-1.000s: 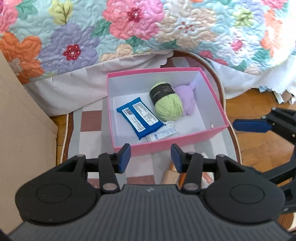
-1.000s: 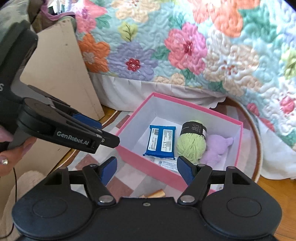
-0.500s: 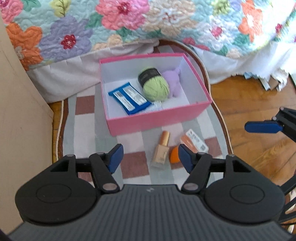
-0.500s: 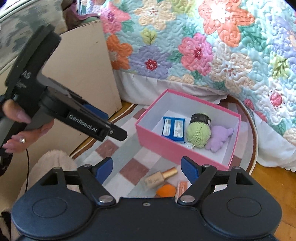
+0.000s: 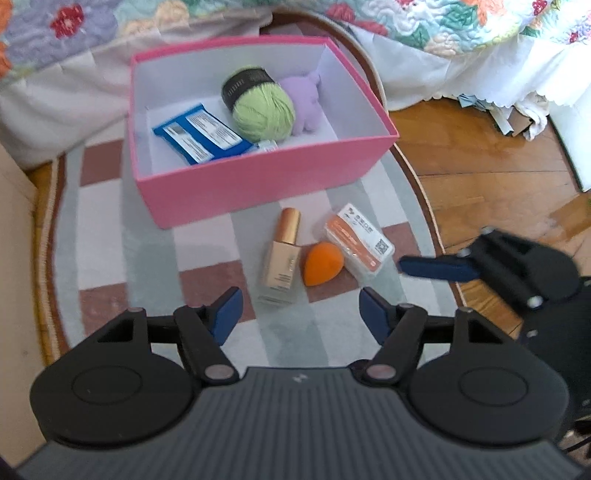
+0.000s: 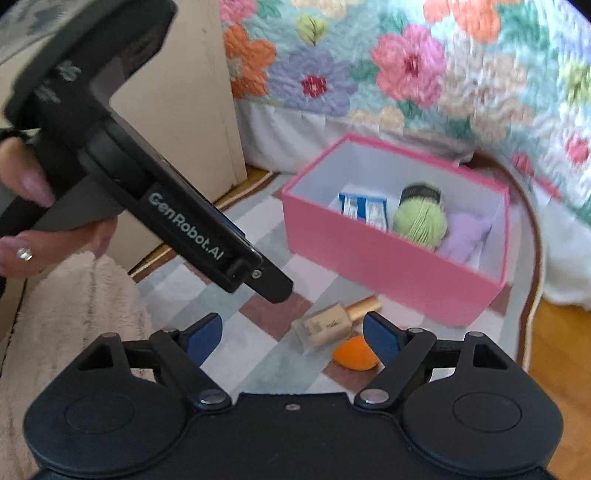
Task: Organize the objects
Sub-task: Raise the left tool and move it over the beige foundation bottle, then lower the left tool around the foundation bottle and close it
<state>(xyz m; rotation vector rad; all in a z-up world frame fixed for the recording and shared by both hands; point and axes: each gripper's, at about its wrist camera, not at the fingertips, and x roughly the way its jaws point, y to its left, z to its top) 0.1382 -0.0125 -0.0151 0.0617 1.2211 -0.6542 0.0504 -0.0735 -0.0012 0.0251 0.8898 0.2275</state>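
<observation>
a floral quilted bedspread (image 5: 443,22) hangs behind a checked oval rug (image 5: 129,240). on the rug sits an open pink cardboard box (image 5: 258,177) holding a blue packet (image 5: 199,136), a green yarn ball (image 5: 264,110) and a soft lilac shape, perhaps a plush toy (image 5: 306,103). just ahead of the left gripper (image 5: 301,314), fingers spread wide, lie a beige glass bottle (image 5: 280,264), an orange teardrop sponge (image 5: 323,264) and a clear orange-labelled packet (image 5: 356,245). the right gripper (image 6: 291,332) hovers near them, also spread and empty.
</observation>
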